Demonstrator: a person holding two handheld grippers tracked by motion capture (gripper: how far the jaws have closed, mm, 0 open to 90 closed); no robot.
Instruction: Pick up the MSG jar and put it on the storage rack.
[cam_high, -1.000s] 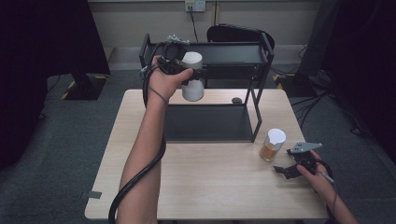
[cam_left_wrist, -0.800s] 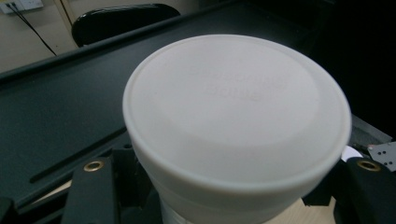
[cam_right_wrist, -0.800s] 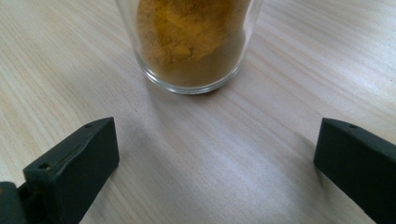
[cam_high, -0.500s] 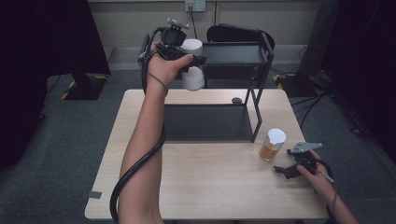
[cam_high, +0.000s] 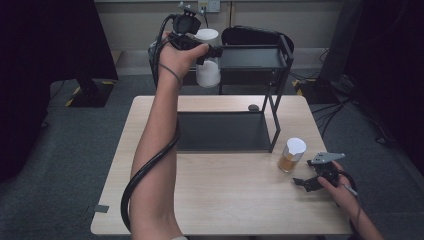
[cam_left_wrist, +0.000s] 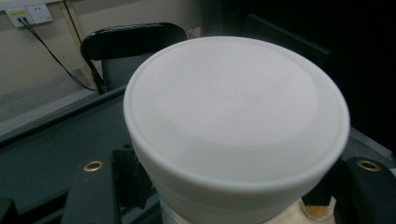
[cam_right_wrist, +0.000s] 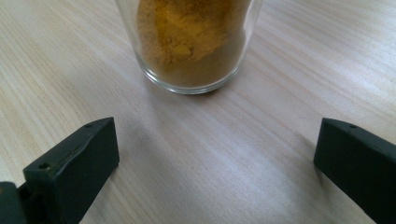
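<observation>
**Operator:** Raised since the earlier frame: my left claw (cam_high: 210, 50) now carries the white-lidded jar (cam_high: 208, 65) higher, up beside the top shelf of the black rack (cam_high: 252, 57). My right claw (cam_high: 309, 181) has kept its place.

**Clerk:** Entry one, left claw. State?

**Operator:** Clamped on the white-lidded jar. In the left gripper view its white lid (cam_left_wrist: 236, 112) sits between my two jaws, one black jaw at each side of the jar's body. The jar hangs clear of the worktop (cam_high: 225, 200), with the rack's top shelf just beyond it.

**Clerk:** Entry two, right claw.

**Operator:** Jaws apart, nothing between them. It rests low over the worktop. Just ahead of its tips stands a glass jar of yellow-brown powder (cam_right_wrist: 189, 44), upright on the wood, near the jaws but not touching either one.

**Clerk:** Same jar from above?

**Operator:** Yes, glass jar (cam_high: 292, 155), white cap on, just beside the right claw and close to the rack's front post.

**Clerk:** Other items?

**Operator:** One small dark object (cam_high: 253, 107) on the worktop beyond the rack's lower shelf, well apart from both claws. I cannot tell what it is.
</observation>
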